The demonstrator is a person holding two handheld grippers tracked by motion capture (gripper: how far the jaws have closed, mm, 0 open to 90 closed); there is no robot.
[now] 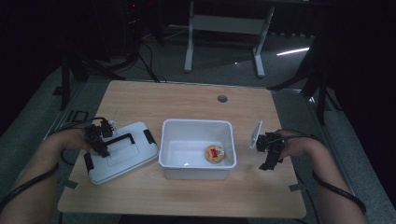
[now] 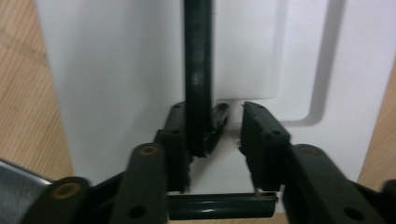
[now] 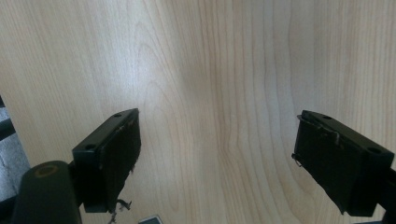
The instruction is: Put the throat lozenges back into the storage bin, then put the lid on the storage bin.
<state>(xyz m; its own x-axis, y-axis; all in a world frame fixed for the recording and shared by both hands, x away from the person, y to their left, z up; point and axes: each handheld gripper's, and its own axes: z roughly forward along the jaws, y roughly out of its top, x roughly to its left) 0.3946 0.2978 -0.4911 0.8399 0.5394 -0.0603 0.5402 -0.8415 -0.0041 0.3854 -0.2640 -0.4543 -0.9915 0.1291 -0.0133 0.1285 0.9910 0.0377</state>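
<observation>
Hard to judge in the left gripper view: whether both pads press the black handle (image 2: pixel 198 74) or a sliver of gap remains on the right side, the left pad against it, the right pad just beside. Blurred there too, the near end of the handle and the lower bar crossing under the jaws. Lies on the white lid (image 1: pixel 122 151), flat on the wooden table (image 1: pixel 196 102) at the left, just beside the bin, with black latches at its two ends and a shallow recessed panel under the handle. Held over that handle, the left gripper (image 1: pixel 99 140), jaws narrowed around it. To the right, the white bin (image 1: pixel 196 148), open-topped, with a small round tin (image 1: pixel 215 154) with a red label inside near its right wall; label too small to read. Beyond the bin, the right gripper (image 1: pixel 270 156), jaws spread wide over bare wood with nothing between them. Dim room behind, table legs and cables barely made out.
</observation>
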